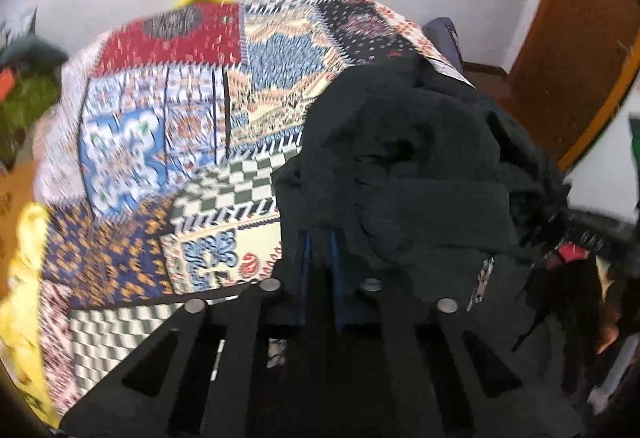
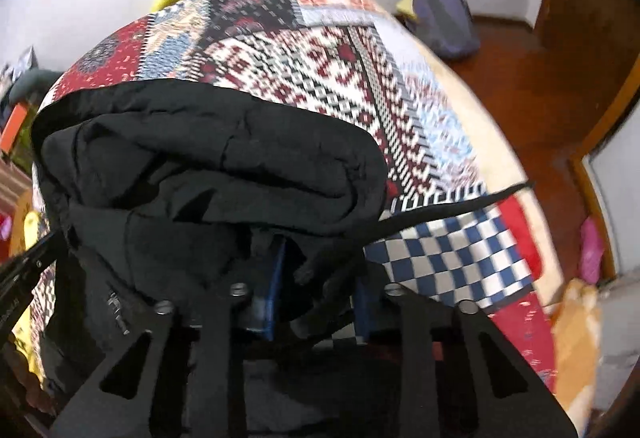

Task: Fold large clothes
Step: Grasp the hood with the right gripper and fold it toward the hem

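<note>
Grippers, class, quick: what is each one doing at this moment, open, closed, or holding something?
Left gripper: closed on the black jacket.
Right gripper: closed on a bunched edge of the black jacket.

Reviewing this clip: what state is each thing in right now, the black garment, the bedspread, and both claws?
Black jacket: bunched and partly folded on the bed, zipper showing, a cord trailing off its edge.
Patchwork bedspread: spread flat over the bed.
Left claw: shut on the jacket's edge.
Right claw: shut on a fold of the jacket.
Blue-grey bag: lying on the floor beyond the bed.
</note>
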### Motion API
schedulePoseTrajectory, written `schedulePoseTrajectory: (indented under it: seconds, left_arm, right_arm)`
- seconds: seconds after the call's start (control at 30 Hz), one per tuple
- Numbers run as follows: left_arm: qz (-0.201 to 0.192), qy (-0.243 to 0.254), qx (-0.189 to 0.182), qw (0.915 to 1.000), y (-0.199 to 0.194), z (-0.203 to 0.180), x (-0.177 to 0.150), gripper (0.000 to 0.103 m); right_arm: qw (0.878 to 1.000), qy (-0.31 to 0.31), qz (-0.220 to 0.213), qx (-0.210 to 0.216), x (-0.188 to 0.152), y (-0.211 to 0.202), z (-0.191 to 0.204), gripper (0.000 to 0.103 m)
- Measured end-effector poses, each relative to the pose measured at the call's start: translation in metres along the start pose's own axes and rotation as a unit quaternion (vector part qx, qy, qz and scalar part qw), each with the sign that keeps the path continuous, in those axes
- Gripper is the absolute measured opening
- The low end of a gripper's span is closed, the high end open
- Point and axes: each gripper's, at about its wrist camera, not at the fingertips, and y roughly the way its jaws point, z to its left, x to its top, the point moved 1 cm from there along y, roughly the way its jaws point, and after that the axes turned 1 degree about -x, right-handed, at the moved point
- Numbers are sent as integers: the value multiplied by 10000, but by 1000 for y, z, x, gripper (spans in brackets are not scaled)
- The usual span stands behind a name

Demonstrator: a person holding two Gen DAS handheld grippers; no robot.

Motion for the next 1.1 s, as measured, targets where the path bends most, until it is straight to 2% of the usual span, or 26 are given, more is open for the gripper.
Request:
schedulePoseTrajectory:
  seconds: [0.07,0.17,0.23,0.4,0.53,0.6,0.67,0.77,0.87,0.97,1.1]
  left_arm:
    - [-115,167,6,9998,-17,-2,-2,0]
    - [-349,335,-58,9988,-52,1,-10,0]
    - [-462,467,66,9978,-70,3,-19,0]
    - [-450,581,74,9973,-104,9,-45,0]
    - [-352,740,-27,9966,-126,6,-65,0]
    - [-268,702,-140,9971,-132,4,-73,7]
    - [-151,649,-229,9975,-135,1,-77,28]
    - [-146,619,-214,9977,-134,-6,-75,45]
    - [-85,552,-309,9980,-128,-13,-66,53]
    - [18,497,-555,9972,-114,-22,-51,54]
    - [38,589,-529,9969,-88,-39,-22,55]
  right_arm:
    - [9998,-95,-154,41,2,-15,2,19]
    - [9982,-236,-477,277,-4,-58,5,14]
    - [9963,-411,-675,327,-10,-81,11,12]
    - [9897,-937,-980,451,-44,-130,31,12]
    - [9840,-1338,-1076,482,-70,-148,50,12]
    - [9817,-1488,-1088,468,-82,-153,56,12]
    - [9797,-1634,-1077,438,-92,-154,58,12]
    - [9796,-1685,-1016,411,-100,-146,59,12]
    - [9826,-1527,-963,436,-101,-139,51,12]
    - [9867,-1261,-896,505,-93,-132,40,12]
    - [9893,-1001,-853,637,-83,-127,28,12]
